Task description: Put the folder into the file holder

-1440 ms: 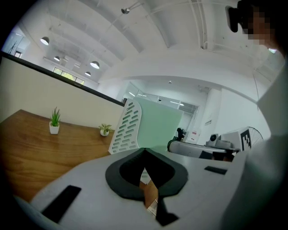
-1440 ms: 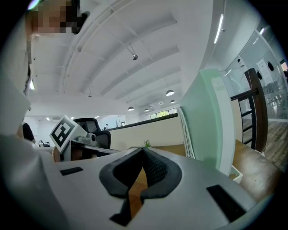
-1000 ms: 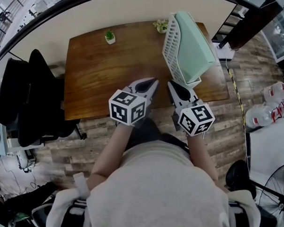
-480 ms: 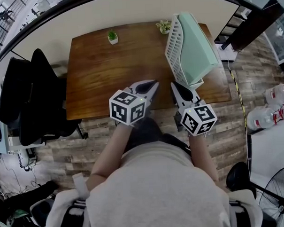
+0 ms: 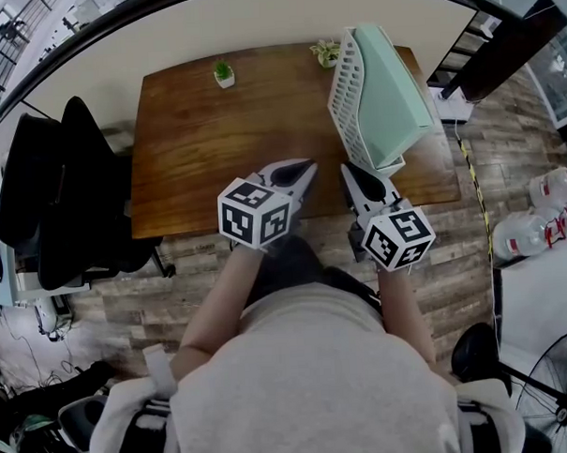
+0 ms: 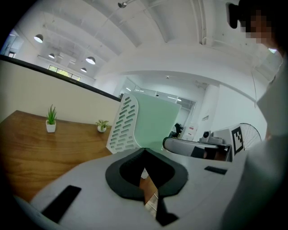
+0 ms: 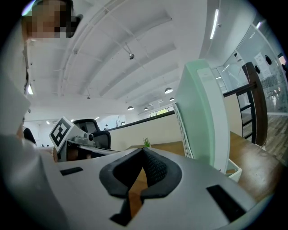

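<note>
A mint green folder (image 5: 390,89) stands upright inside the white slotted file holder (image 5: 345,87) on the right end of the wooden table (image 5: 214,149). The left gripper view shows the same folder (image 6: 157,123) and holder (image 6: 123,123) ahead. In the right gripper view the folder (image 7: 200,117) rises close on the right. My left gripper (image 5: 307,165) hovers at the table's near edge, shut and holding nothing. Beside it my right gripper (image 5: 347,168) is also shut and holds nothing, just short of the holder's near end. Neither gripper touches the folder.
Two small potted plants (image 5: 222,73) (image 5: 325,50) stand along the table's far edge. A black office chair (image 5: 57,203) is on the left of the table. Water bottles (image 5: 545,209) and a fan (image 5: 553,387) are on the floor at the right.
</note>
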`<state>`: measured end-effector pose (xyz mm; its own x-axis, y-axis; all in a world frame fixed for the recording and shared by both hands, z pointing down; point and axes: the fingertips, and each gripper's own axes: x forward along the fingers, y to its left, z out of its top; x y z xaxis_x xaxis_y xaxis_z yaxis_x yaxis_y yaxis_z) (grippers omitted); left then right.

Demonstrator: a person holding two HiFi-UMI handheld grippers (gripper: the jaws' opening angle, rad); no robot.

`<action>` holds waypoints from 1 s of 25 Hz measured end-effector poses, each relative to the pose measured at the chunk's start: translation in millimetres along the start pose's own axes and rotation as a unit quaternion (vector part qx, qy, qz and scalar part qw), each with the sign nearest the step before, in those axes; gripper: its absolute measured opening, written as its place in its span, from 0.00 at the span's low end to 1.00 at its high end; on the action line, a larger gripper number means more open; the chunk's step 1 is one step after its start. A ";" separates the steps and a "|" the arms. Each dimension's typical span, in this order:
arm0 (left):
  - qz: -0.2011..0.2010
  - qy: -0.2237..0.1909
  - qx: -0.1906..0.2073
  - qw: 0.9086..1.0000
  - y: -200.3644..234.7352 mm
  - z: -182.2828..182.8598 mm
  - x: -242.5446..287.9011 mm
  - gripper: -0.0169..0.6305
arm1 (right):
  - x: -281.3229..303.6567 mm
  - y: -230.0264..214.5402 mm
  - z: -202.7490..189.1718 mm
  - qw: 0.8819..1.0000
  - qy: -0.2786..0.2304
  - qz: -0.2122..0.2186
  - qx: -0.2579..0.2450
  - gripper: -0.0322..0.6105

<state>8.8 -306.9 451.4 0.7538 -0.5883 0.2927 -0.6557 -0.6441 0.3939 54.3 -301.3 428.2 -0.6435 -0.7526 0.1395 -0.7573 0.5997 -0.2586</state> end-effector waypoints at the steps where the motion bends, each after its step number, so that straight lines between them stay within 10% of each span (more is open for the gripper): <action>1: 0.000 0.000 -0.001 1.000 0.1 -0.6 0.3 0.05 | 0.2 0.3 0.5 1.000 -0.001 0.001 -0.001 0.06; 25: 0.009 -0.011 -0.012 1.000 2.8 -2.0 2.3 0.05 | -1.5 0.4 3.4 1.000 -0.004 0.011 -0.011 0.06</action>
<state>8.9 -309.1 454.9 0.7401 -0.6105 0.2818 -0.6682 -0.6207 0.4102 55.3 -300.9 424.7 -0.6596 -0.7408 0.1270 -0.7451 0.6223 -0.2400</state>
